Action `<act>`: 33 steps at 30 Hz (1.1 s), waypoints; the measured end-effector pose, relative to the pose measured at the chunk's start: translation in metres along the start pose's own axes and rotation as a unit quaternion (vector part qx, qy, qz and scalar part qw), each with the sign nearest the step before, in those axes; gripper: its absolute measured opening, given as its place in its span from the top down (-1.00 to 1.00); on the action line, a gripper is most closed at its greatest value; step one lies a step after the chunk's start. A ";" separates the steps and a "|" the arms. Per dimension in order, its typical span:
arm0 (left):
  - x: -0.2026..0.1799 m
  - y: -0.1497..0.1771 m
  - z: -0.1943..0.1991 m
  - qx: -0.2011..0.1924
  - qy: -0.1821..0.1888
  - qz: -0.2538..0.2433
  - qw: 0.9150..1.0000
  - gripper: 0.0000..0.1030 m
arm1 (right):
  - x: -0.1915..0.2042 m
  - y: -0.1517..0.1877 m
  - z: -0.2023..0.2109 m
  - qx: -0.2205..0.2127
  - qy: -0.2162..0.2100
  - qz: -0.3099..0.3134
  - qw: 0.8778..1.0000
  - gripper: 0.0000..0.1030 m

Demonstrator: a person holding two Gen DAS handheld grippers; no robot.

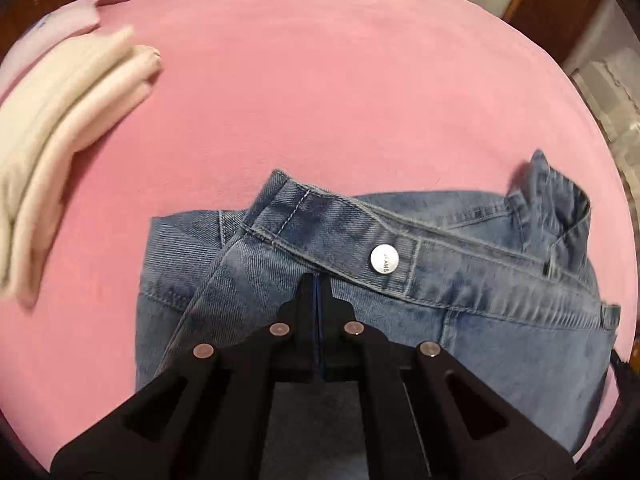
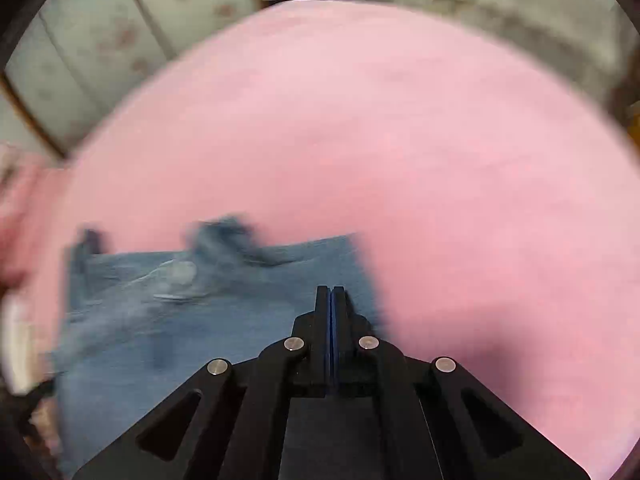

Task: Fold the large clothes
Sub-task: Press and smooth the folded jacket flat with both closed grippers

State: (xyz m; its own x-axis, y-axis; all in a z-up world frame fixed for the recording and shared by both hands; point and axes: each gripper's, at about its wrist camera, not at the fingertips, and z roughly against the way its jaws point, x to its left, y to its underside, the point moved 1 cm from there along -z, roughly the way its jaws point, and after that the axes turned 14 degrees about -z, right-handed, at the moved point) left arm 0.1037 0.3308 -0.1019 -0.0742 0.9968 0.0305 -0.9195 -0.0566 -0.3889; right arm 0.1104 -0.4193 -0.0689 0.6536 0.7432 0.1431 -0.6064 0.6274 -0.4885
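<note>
Blue jeans (image 1: 480, 300) lie folded on a pink bed sheet (image 1: 320, 100), waistband towards the far side, with a silver button (image 1: 385, 260) showing. My left gripper (image 1: 318, 280) is shut, its tips just below the waistband near the button; I see no cloth pinched between the pads. The right wrist view is blurred by motion. There the jeans (image 2: 200, 320) fill the lower left, and my right gripper (image 2: 331, 290) is shut over their right-hand part, close to the edge, with nothing visible in it.
A stack of folded cream clothes (image 1: 60, 120) lies at the left of the bed, with a pale lilac piece (image 1: 60, 20) behind it. Wooden furniture (image 1: 560, 0) stands past the far right edge. A floral-panelled cabinet (image 2: 100, 60) stands beyond the bed.
</note>
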 end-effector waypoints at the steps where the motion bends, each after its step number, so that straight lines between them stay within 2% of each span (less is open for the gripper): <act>1: -0.009 0.000 0.010 -0.007 0.005 -0.017 1.000 0.99 | 0.011 0.003 0.005 -0.004 0.007 0.007 1.000 1.00; 2: -0.016 0.001 0.017 -0.012 0.015 -0.030 0.999 0.99 | 0.025 0.009 0.011 -0.003 -0.007 0.022 1.000 1.00; 3: -0.031 0.005 0.028 -0.014 0.051 -0.055 0.997 0.99 | 0.044 0.018 0.019 -0.003 -0.036 0.042 0.998 1.00; 5: -0.056 0.015 0.037 0.002 0.111 -0.082 0.990 0.99 | 0.083 0.045 0.030 0.036 -0.129 0.069 0.989 1.00; 6: -0.070 0.022 0.038 0.019 0.145 -0.089 0.985 0.98 | 0.101 0.060 0.030 0.075 -0.182 0.072 0.978 1.00; 7: -0.083 0.029 0.037 0.034 0.168 -0.093 0.981 0.98 | 0.126 0.084 0.027 0.142 -0.251 0.072 0.955 1.00; 8: -0.096 0.034 0.032 0.047 0.173 -0.098 0.979 0.98 | 0.143 0.101 0.021 0.187 -0.286 0.075 0.937 1.00; 9: -0.105 0.039 0.027 0.056 0.158 -0.110 0.980 0.98 | 0.163 0.121 0.016 0.226 -0.304 0.092 0.921 1.00; 10: -0.110 0.044 0.020 0.064 0.146 -0.113 0.981 0.98 | 0.175 0.135 0.012 0.235 -0.299 0.112 0.918 1.00; 12: -0.109 0.054 0.012 0.072 0.145 -0.104 0.981 0.99 | 0.187 0.158 0.000 0.233 -0.259 0.129 0.929 1.00; 14: -0.097 0.054 0.009 0.071 0.153 -0.100 0.981 0.99 | 0.182 0.158 -0.020 0.252 -0.272 0.083 0.925 1.00; 16: -0.079 0.055 0.014 0.065 0.152 -0.097 0.981 0.99 | 0.158 0.153 -0.030 0.280 -0.304 0.052 0.909 1.00; 17: -0.065 0.057 0.019 0.057 0.150 -0.103 0.982 0.99 | 0.147 0.148 -0.034 0.284 -0.310 0.041 0.906 1.00; 18: -0.054 0.059 0.024 0.054 0.142 -0.108 0.983 0.99 | 0.139 0.141 -0.032 0.264 -0.286 0.047 0.920 1.00; 19: -0.044 0.060 0.026 0.054 0.104 -0.118 0.986 0.98 | 0.124 0.130 -0.032 0.240 -0.261 0.063 0.933 1.00; 20: -0.039 0.057 0.021 0.058 0.046 -0.138 0.988 0.98 | 0.105 0.116 -0.032 0.225 -0.254 0.067 0.938 1.00; 21: -0.025 0.060 0.018 0.064 -0.029 -0.163 0.984 0.98 | 0.086 0.101 -0.032 0.211 -0.237 0.063 0.946 1.00; 22: -0.006 0.063 0.014 0.071 -0.075 -0.168 0.980 0.98 | 0.059 0.084 -0.031 0.185 -0.189 0.058 0.963 1.00; 23: 0.010 0.065 0.012 0.079 -0.087 -0.153 0.981 0.98 | 0.041 0.072 -0.029 0.173 -0.176 0.051 0.968 1.00; 24: 0.030 0.067 0.011 0.085 -0.074 -0.114 0.987 0.98 | 0.023 0.060 -0.027 0.156 -0.147 0.041 0.976 1.00; 25: 0.051 0.069 0.014 0.083 -0.037 -0.063 0.994 0.98 | 0.007 0.050 -0.024 0.140 -0.115 0.035 0.983 1.00; 27: 0.066 0.068 0.017 0.079 -0.003 0.011 0.997 0.99 | -0.002 0.038 -0.013 0.093 -0.036 0.070 0.993 1.00; 29: 0.059 0.068 0.026 0.079 -0.001 0.025 0.997 0.99 | 0.003 0.038 -0.011 0.051 0.050 0.091 0.993 1.00; 30: 0.052 0.072 0.033 0.074 0.007 0.020 0.997 0.99 | 0.010 0.040 -0.009 0.045 0.060 0.091 0.993 1.00; 31: 0.041 0.072 0.037 0.069 0.023 0.014 0.997 0.99 | 0.019 0.045 -0.005 0.048 0.038 0.092 0.994 1.00; 33: 0.006 0.076 0.045 0.067 0.087 -0.005 0.994 0.99 | 0.048 0.065 0.003 0.075 -0.042 0.094 0.992 1.00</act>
State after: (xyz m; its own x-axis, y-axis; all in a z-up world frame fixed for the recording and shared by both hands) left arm 0.0157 0.3299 -0.0895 -0.0075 0.9914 -0.1307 -0.9640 -0.0420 -0.2627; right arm 0.1009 -0.3424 -0.0916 0.4863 0.8631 0.1361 -0.7790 0.4988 -0.3800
